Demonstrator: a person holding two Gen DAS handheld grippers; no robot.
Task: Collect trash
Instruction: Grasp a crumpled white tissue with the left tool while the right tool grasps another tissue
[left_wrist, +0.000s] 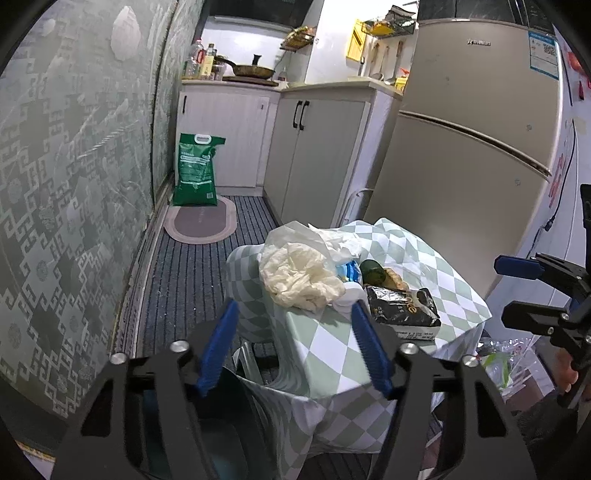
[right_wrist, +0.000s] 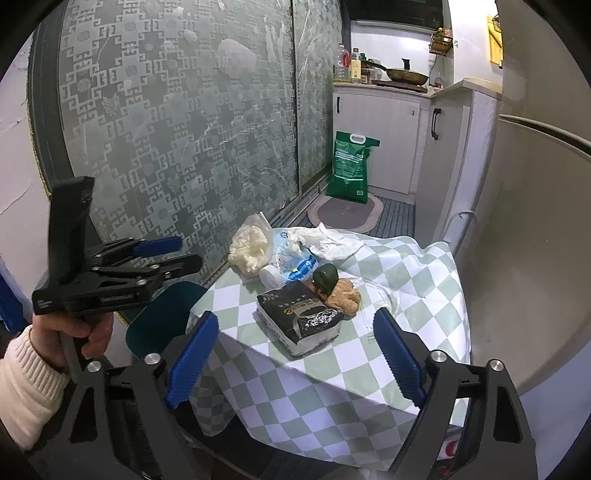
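Here, trash (right_wrist: 299, 280) is seen heaped on a checked tablecloth (right_wrist: 332, 369); both the left gripper (left_wrist: 295, 314) and right gripper (right_wrist: 295, 328) are held unclenched, empty; the table's legs are hidden.

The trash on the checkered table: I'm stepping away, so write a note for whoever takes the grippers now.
Left gripper: open, empty, at the table's near corner.
Right gripper: open, empty, before the black packet.
On the checkered tablecloth: crumpled cream plastic bag, blue-and-white wrapper, white crumpled tissue, dark green item, brown lump in clear plastic.
Done: nothing picked up.
Left: collect every piece; no bin in view.
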